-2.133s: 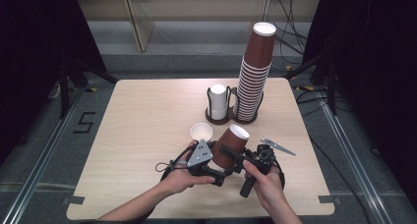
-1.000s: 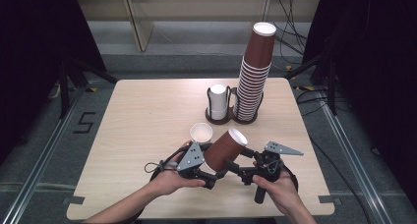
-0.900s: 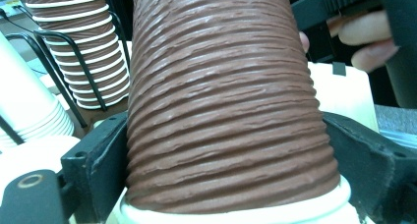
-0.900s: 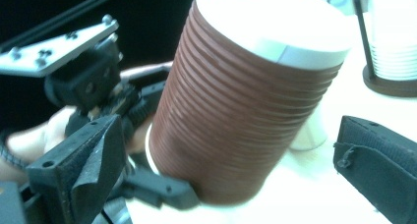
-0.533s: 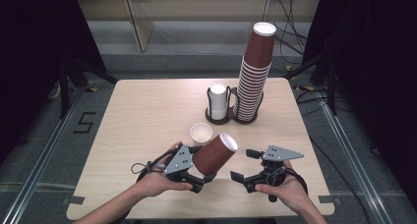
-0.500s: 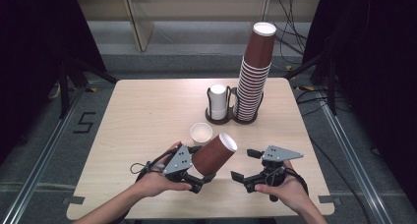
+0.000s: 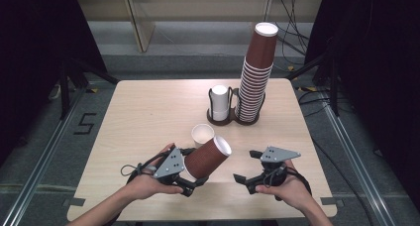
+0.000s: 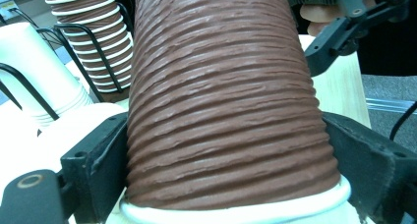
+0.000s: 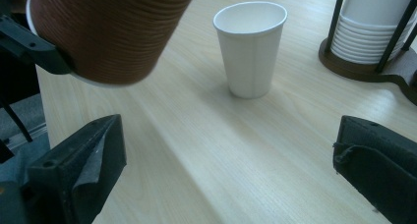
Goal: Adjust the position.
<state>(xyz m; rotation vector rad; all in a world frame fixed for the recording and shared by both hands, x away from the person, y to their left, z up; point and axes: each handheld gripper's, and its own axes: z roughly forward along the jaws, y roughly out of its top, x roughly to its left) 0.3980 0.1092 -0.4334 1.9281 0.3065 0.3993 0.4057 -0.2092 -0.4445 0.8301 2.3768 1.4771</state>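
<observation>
Near the tabletop's (image 7: pixel 148 107) six o'clock edge, the left gripper (image 7: pixel 190 179) clamps a ribbed brown paper cup (image 7: pixel 208 158), tilted toward one o'clock, seemingly airborne; the right gripper's (image 7: pixel 246 167) fingers gape wide, empty.

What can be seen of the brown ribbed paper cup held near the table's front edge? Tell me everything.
The brown ribbed paper cup has a corrugated brown outer wall and a white inside with a rolled white rim. It is a single cup, empty as far as its mouth shows. It is tilted, its mouth pointing up and to the right in the high view, above the light wooden table. The left gripper is shut on its base end, black fingers pressing on both sides. It touches nothing else.
</observation>
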